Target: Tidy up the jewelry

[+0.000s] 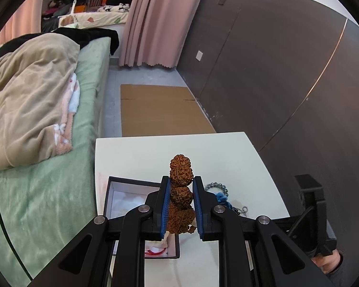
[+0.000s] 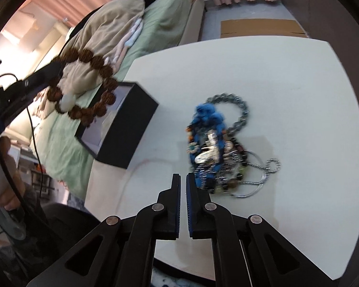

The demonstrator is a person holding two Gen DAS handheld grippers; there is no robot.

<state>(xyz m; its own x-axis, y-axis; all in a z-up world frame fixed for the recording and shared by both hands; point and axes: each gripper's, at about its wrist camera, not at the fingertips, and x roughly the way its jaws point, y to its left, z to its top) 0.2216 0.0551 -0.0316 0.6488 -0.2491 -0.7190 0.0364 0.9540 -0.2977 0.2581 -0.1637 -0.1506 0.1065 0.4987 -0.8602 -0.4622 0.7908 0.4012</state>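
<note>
Black rectangular box with pale lining (image 2: 118,129) sitting open on white worktop (image 2: 275,76), near the edge facing the green-sheeted bed (image 1: 47,191). Inside, per left wrist view: white padding plus a red ring-shaped item (image 1: 155,251) at the near end; rest of contents hidden behind gripper linkage.

Left hand-held gripper (image 1: 181,180) pinching brown wrinkled-seed bead bracelet (image 1: 181,191) between blue pads (image 1: 165,205); beads stacked edge-on between the pads, top beads sticking out past the tips. From right wrist view, same bracelet (image 2: 88,88) hanging as a full loop in the air, with a pale stone bead low on the loop, raised above the box's far-left corner, partly over the bed. Not touching box or worktop. Left hand (image 2: 4,179) wrapped round the handle at frame's left edge, cable running past it.

Right hand-held gripper (image 2: 183,179) pressed nearly together, only a thin slit between pads, nothing in it. Low over worktop, tips just beside the near-left edge of the jewelry pile, contact not clear due to blur.

Tangled pile of jewelry (image 2: 217,148) on worktop, well apart from box: blue knotted cord piece, grey bead bracelet (image 2: 237,110) looping at far side, silver wire rings, dark mixed beads. Details blurred.

Flattened brown cardboard (image 1: 160,110) on floor beyond the worktop.
</note>
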